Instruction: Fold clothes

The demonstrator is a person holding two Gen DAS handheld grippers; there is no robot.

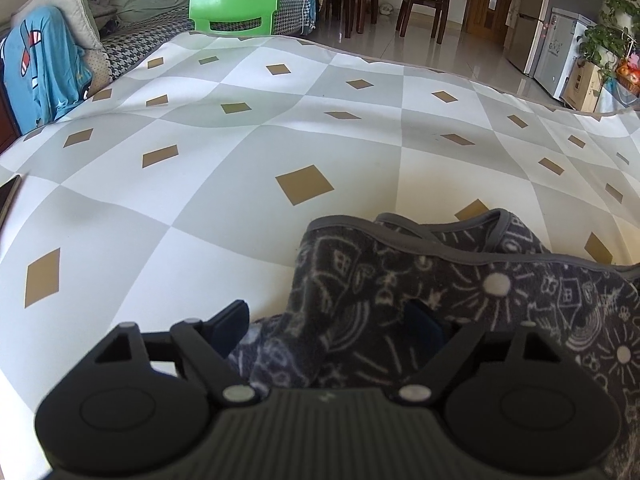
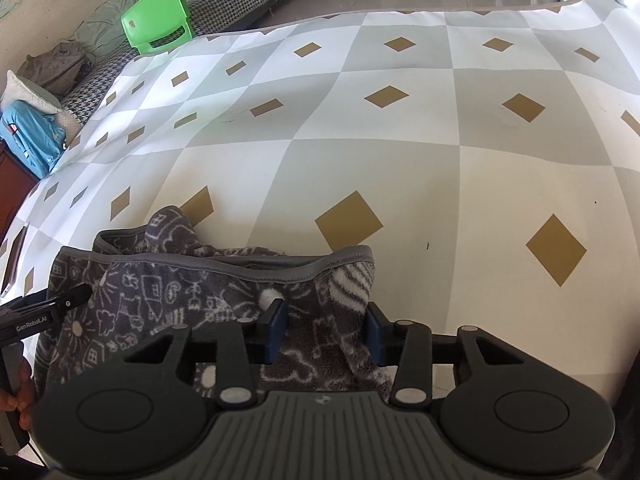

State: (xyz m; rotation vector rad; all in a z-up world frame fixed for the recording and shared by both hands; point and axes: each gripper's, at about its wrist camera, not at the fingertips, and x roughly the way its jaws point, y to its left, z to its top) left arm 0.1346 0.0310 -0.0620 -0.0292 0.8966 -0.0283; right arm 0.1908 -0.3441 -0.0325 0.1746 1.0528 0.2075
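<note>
While both claws straddle the grey doodle-printed fleece garment to lift its edge, right gripper and left gripper stand open, not yet pinching.

Two wrist fisheyes, both angled steeply down, close in.
Shared: grey fleece garment, checkered mat, green chair.

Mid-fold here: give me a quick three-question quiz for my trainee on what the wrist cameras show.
1. True or false: the garment lies on a checked mat.
2. The chair beyond the mat is: A red, B green, C blue.
3. Short answer: what lies between the fingers of the left hand-held gripper and of the right hand-held gripper?
Key: 1 true; 2 B; 3 the garment.
</note>
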